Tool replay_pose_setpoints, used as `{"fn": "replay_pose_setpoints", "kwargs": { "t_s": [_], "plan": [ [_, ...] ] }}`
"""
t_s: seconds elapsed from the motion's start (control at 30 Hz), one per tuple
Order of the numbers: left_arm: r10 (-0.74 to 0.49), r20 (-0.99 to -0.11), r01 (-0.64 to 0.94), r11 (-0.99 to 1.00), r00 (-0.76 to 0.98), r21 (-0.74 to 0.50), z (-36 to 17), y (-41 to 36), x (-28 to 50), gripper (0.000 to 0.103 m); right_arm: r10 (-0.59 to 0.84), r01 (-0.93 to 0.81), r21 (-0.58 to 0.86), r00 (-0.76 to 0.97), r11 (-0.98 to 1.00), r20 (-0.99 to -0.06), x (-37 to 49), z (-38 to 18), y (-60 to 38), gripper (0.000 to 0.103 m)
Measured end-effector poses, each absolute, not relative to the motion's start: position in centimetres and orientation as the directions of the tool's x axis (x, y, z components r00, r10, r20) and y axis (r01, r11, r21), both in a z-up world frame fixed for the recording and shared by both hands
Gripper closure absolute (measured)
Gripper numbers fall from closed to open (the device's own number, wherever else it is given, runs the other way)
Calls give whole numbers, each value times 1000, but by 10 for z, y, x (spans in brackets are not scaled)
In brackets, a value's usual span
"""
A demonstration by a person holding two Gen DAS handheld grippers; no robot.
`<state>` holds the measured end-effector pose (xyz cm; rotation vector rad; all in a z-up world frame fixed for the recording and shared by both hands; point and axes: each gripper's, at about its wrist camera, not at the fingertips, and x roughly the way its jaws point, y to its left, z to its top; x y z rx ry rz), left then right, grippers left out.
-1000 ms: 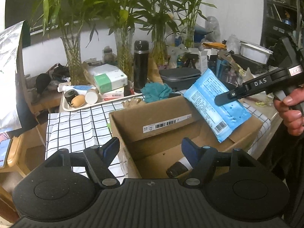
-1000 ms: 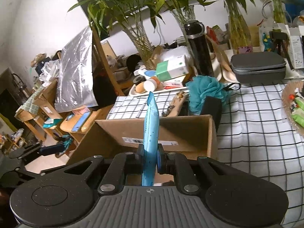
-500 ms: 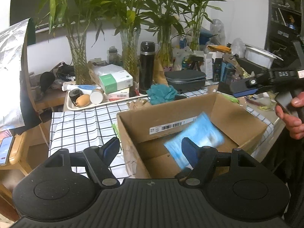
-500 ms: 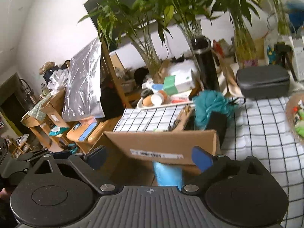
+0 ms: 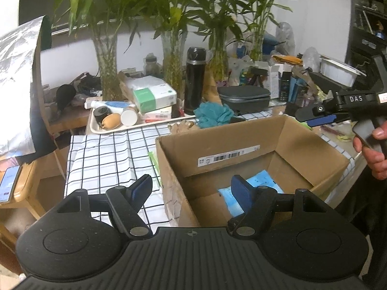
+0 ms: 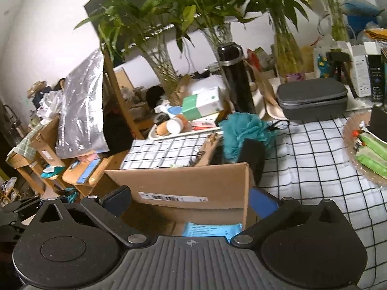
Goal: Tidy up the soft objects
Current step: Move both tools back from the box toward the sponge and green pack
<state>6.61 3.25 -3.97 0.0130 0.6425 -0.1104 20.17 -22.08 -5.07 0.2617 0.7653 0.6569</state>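
Note:
An open cardboard box [image 5: 212, 145] [image 6: 183, 181] stands on the checked tablecloth. A light blue soft packet [image 5: 256, 183] [image 6: 210, 228] lies flat on its floor. My right gripper [image 6: 191, 198] hangs over the box's near edge, open wide, with nothing between its fingers; the left wrist view shows it at the right [image 5: 316, 118], held by a hand. My left gripper [image 5: 192, 188] hovers at the box's near left corner, open and empty. A teal bath pouf [image 5: 212, 114] [image 6: 244, 133] sits on the cloth behind the box.
A white tray [image 5: 108, 128] with small bottles and a green-white tissue pack [image 5: 152, 94] sits behind. A black flask [image 5: 194, 79], vases of bamboo, a grey zip case [image 5: 244, 96] and a basket of green packets [image 6: 370, 152] crowd the table. A wooden side table [image 5: 14, 188] with a phone is at left.
The right gripper was shut on the blue packet above the box. It opened, the packet dropped, and now it lies on the box floor. The left gripper kept still.

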Motion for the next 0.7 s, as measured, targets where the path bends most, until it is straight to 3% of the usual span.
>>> {"fn": "replay_pose_setpoints", "kwargs": {
  "t_s": [0.3,0.7],
  "plan": [
    [-95,-622,67,995,777,-69,-44,39,74,32,547,-442,333,568,833,-614,202,-54,-212,0],
    [-88,-634,48,996,768,-79,-49,40,81,32,468,-436,215,633,874,-616,199,-54,-207,0]
  ]
}}
